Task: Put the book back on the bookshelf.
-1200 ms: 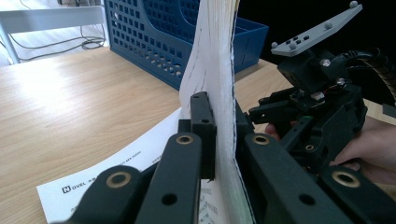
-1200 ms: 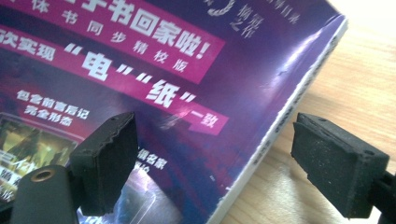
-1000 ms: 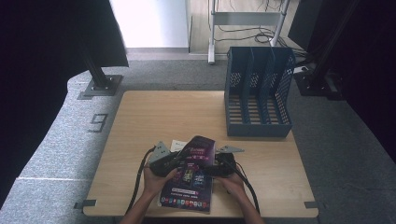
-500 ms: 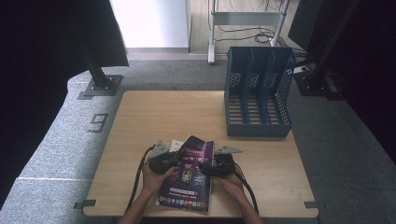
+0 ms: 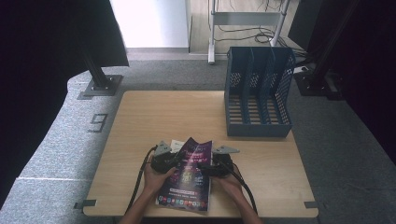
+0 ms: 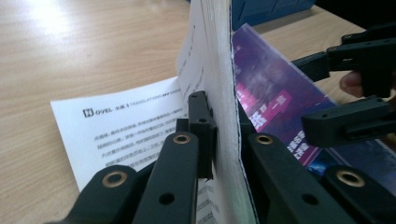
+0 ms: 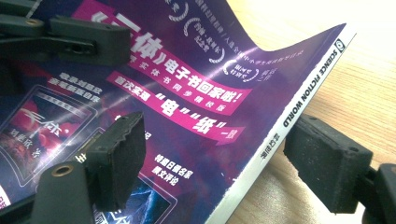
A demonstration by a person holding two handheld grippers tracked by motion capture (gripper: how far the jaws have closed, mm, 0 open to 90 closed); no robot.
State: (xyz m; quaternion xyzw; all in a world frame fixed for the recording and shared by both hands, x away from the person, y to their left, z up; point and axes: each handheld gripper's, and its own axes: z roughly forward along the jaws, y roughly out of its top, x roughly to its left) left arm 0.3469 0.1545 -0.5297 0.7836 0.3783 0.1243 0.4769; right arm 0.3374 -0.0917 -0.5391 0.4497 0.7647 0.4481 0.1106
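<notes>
A magazine (image 5: 187,183) with a purple cover lies near the table's front edge, its far end curling up. My left gripper (image 5: 173,161) is shut on its left edge. In the left gripper view the jaws (image 6: 219,126) clamp the upright stack of pages (image 6: 215,65). My right gripper (image 5: 203,168) is at the spine side. Its jaws (image 7: 222,158) have just been closing a little and still stand wide: one pad hovers over the cover (image 7: 187,93), the other sits beside the spine, neither pressing.
A white printed sheet (image 6: 116,135) lies on the wooden table (image 5: 163,116) under the magazine's left side. A blue slotted file rack (image 5: 259,93) stands at the back right. Grey carpet surrounds the table.
My left gripper has sunk with the magazine's edge, so the magazine sits lower and flatter on the table. The right hand has stayed where it was.
</notes>
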